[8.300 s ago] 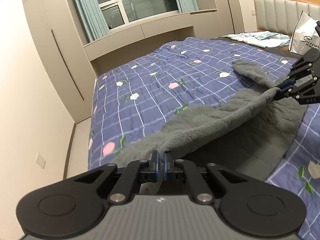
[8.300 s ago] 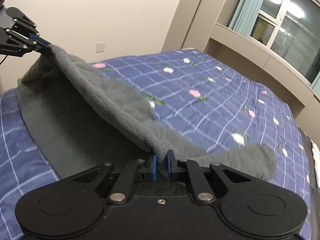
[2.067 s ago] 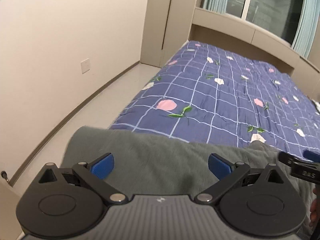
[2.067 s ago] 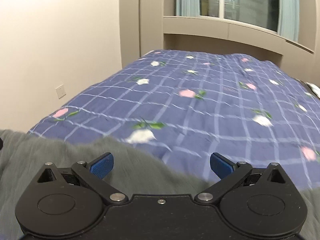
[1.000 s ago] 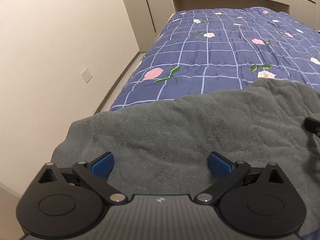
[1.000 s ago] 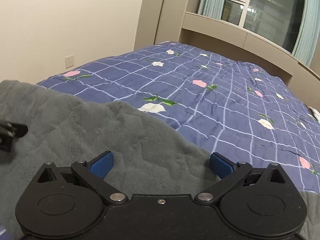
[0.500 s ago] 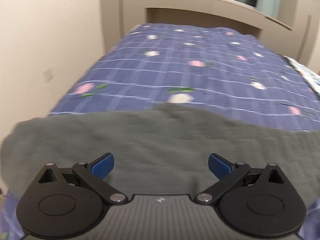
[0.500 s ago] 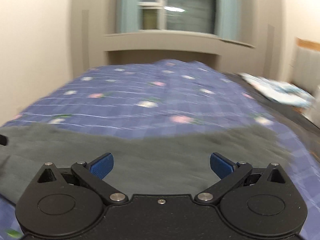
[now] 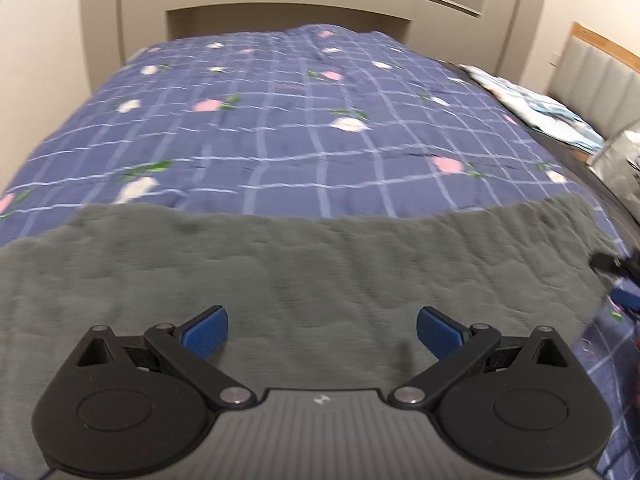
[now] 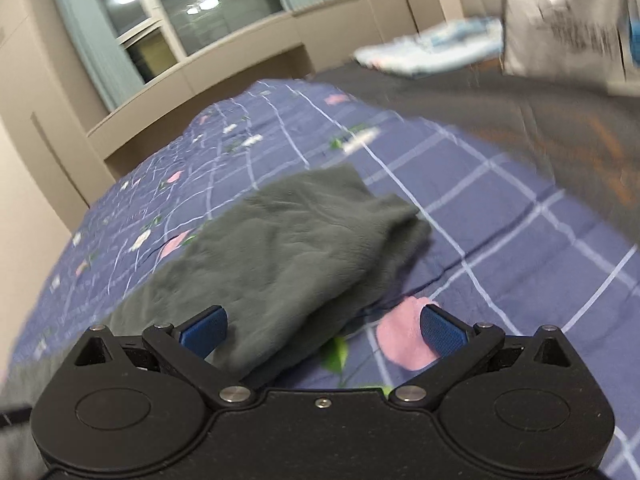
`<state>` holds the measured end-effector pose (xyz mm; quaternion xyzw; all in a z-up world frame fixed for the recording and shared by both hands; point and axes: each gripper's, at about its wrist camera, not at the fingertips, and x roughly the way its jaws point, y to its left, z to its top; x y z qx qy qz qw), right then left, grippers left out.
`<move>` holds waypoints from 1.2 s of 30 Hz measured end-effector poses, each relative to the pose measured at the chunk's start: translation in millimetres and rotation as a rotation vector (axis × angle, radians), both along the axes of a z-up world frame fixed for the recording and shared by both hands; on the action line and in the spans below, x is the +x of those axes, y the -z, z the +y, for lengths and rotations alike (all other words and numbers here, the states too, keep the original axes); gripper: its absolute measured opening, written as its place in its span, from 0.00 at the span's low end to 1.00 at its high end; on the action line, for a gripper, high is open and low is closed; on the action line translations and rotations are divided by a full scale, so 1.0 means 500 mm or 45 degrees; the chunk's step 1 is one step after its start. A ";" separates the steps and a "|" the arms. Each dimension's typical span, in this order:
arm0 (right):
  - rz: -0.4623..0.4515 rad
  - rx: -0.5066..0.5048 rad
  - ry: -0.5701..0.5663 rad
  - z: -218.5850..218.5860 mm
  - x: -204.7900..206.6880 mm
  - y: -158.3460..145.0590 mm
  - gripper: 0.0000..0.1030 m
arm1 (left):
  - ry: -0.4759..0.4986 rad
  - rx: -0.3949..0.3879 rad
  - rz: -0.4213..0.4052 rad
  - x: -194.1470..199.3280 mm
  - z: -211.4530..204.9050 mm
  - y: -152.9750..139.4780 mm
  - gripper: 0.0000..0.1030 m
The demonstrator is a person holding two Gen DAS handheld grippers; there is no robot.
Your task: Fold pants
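Grey fleece pants (image 9: 304,264) lie folded lengthwise across the near edge of the quilt (image 9: 280,128), on the bed. The left gripper (image 9: 322,330) hangs over them with its blue fingers (image 9: 206,328) spread wide, gripping nothing. The right gripper (image 10: 322,330) is likewise wide apart and empty, above the pants' end (image 10: 304,240), where layers overlap. A white bag (image 10: 568,20) stands beyond, blurred; its contents cannot be told.
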<state>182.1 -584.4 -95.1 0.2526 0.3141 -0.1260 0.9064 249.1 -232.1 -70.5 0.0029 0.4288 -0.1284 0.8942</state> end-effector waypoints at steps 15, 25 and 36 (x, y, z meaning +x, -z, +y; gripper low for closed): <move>-0.104 0.206 0.156 -0.060 0.015 0.008 0.46 | 0.032 0.057 0.074 0.010 -0.025 0.017 0.99; -0.168 -0.020 0.098 0.018 0.018 -0.099 0.21 | -0.073 -0.143 0.080 0.021 0.053 -0.052 0.99; -0.379 -0.459 -0.328 0.281 0.007 -0.278 0.20 | -0.168 -0.528 0.030 0.007 0.212 -0.135 0.99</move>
